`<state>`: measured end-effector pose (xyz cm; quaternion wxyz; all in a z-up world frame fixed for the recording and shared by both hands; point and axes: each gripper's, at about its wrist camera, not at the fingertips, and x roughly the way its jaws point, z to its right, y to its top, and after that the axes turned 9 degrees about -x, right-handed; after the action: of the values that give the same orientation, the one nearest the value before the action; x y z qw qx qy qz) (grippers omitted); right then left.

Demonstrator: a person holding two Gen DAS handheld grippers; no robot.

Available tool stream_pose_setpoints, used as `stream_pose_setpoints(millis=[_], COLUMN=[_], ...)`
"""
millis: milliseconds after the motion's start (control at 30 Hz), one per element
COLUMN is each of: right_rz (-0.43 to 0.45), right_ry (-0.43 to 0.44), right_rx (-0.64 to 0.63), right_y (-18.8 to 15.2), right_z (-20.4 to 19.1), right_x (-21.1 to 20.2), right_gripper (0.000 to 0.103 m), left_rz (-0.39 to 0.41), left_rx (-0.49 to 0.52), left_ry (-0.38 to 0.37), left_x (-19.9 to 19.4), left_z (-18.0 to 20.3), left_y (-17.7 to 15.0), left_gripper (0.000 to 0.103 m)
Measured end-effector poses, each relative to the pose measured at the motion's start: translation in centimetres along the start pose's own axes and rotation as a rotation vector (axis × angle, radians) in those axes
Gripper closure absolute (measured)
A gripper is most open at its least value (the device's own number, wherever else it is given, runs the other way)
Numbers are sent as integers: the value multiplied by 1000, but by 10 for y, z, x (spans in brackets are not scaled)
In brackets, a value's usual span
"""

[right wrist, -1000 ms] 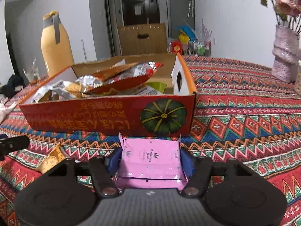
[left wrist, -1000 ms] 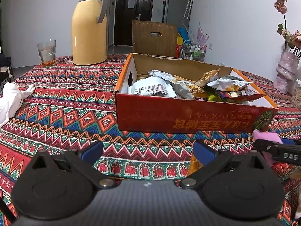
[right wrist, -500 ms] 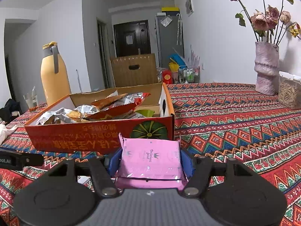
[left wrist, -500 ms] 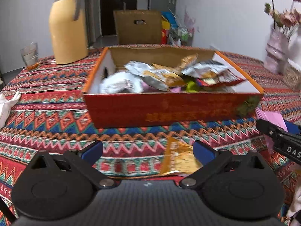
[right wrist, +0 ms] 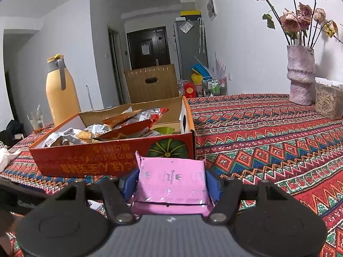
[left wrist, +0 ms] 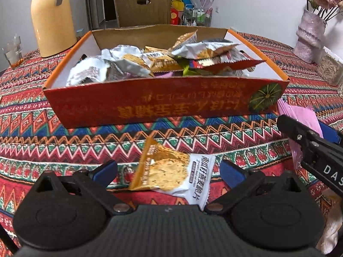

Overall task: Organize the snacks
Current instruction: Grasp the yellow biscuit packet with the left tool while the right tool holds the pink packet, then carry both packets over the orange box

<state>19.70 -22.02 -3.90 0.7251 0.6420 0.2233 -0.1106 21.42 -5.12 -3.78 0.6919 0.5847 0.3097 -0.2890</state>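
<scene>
A red cardboard box (left wrist: 163,105) (right wrist: 90,160) full of several snack packets stands on the patterned tablecloth. In front of it lies an orange and white cracker packet (left wrist: 171,171), flat on the cloth between the blue pads of my left gripper (left wrist: 169,172), which is open and apart from it on both sides. My right gripper (right wrist: 172,182) is shut on a pink snack packet (right wrist: 171,180), held off the cloth near the box's front right corner with the pumpkin picture. That gripper and the pink packet (left wrist: 300,117) also show at the right of the left wrist view.
A yellow thermos jug (left wrist: 51,19) and a glass (left wrist: 12,51) stand behind the box on the left. A pink vase of dried roses (right wrist: 300,75) and a clear container of seeds (right wrist: 328,100) stand at the far right. A chair back (right wrist: 152,83) rises beyond the table.
The left gripper has moved right and tipped downward, bringing the cracker packet between its pads. The right gripper has lifted its view, still holding the pink packet.
</scene>
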Motion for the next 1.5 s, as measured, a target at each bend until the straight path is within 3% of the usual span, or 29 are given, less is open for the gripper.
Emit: stream_pose_setpoints(millis=[400, 667, 800, 1100, 1500], right_rz=[9, 18, 24, 36, 87], right_ry=[8, 8, 9, 18, 34], right_rx=[2, -7, -16, -38, -79], right_y=[-1, -1, -1, -1, 25], right_z=[-1, -2, -4, -8, -16], right_x=[-1, -2, -3, -6, -19], right_gripper=[38, 38, 38, 38, 38], left_rz=[52, 89, 96, 144, 293], left_rx=[31, 52, 48, 17, -3], left_ry=[15, -18, -20, -44, -65], left_x=[1, -14, -17, -37, -78], left_z=[9, 11, 9, -1, -12], left_y=[-21, -28, -29, -24, 12], left_gripper=[4, 41, 48, 50, 50])
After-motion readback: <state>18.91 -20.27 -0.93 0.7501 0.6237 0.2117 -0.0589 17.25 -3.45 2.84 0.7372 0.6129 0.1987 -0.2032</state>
